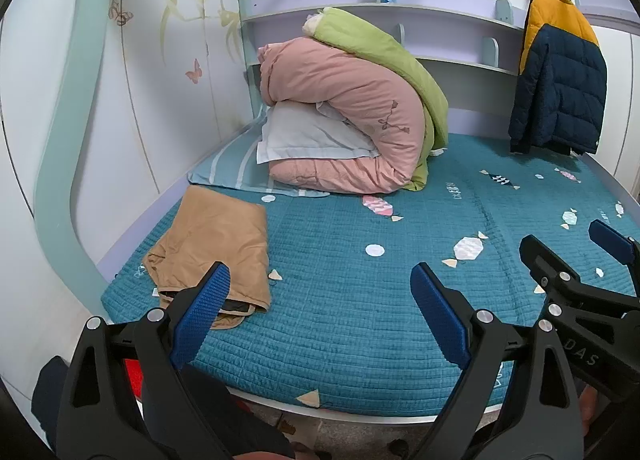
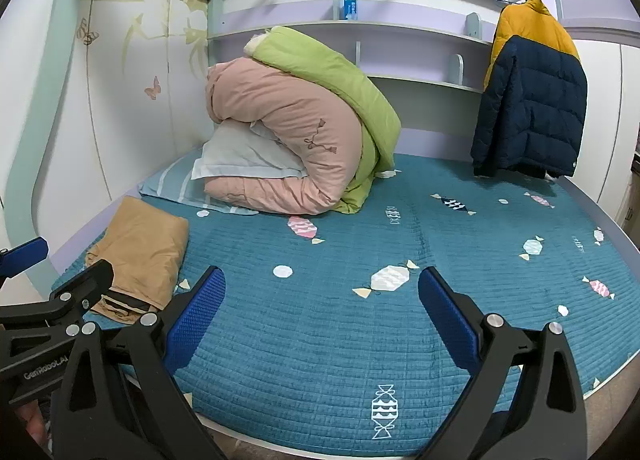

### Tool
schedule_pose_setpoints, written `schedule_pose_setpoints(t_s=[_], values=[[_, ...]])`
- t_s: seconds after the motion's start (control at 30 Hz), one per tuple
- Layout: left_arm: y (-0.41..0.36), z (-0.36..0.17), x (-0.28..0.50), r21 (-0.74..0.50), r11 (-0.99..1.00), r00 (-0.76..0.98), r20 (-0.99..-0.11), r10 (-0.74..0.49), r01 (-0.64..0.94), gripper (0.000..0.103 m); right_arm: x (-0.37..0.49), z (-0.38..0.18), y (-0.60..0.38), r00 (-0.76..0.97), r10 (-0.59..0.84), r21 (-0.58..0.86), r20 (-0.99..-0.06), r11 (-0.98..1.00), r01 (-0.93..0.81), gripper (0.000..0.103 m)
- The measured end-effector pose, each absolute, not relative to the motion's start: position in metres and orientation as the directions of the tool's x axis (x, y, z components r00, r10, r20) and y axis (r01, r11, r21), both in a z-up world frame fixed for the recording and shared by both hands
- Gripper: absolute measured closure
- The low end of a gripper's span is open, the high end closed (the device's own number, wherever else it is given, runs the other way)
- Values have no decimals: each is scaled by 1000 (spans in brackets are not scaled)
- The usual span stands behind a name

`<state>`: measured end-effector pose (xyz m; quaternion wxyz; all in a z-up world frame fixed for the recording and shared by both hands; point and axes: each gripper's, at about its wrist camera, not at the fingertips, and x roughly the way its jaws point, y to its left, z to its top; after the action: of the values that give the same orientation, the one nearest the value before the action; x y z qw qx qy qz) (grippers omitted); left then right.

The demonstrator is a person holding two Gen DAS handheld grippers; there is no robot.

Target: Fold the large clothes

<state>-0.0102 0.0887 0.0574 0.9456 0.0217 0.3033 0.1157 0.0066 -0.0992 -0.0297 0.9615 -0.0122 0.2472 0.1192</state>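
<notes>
Both the left gripper (image 1: 320, 300) and right gripper (image 2: 320, 304) hover with jaws wide apart, holding nothing, above the bed (image 1: 340, 260); a tan garment (image 1: 212, 248), seemingly folded, lies at its left edge.

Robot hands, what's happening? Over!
Left gripper and right gripper open, empty. Folded tan garment lies on teal quilted bed. Yellow-navy puffer jacket hangs. Nothing blocking.

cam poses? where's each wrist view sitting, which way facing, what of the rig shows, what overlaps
Left wrist: at the bed's near edge, facing the headboard; own left gripper open, right gripper at right.
Right wrist: same edge, further right, same heading; own right gripper open, left gripper at left.
Shared: tan folded garment, pink quilt, hanging jacket.
</notes>
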Motion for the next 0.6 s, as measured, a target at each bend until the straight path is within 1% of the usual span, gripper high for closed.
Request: schedule_pose_setpoints(t_s=[0.6], values=[[89, 54, -12, 117, 972, 793, -562, 235, -205, 11, 4, -26, -98, 853, 231, 46, -467, 970, -238, 9]])
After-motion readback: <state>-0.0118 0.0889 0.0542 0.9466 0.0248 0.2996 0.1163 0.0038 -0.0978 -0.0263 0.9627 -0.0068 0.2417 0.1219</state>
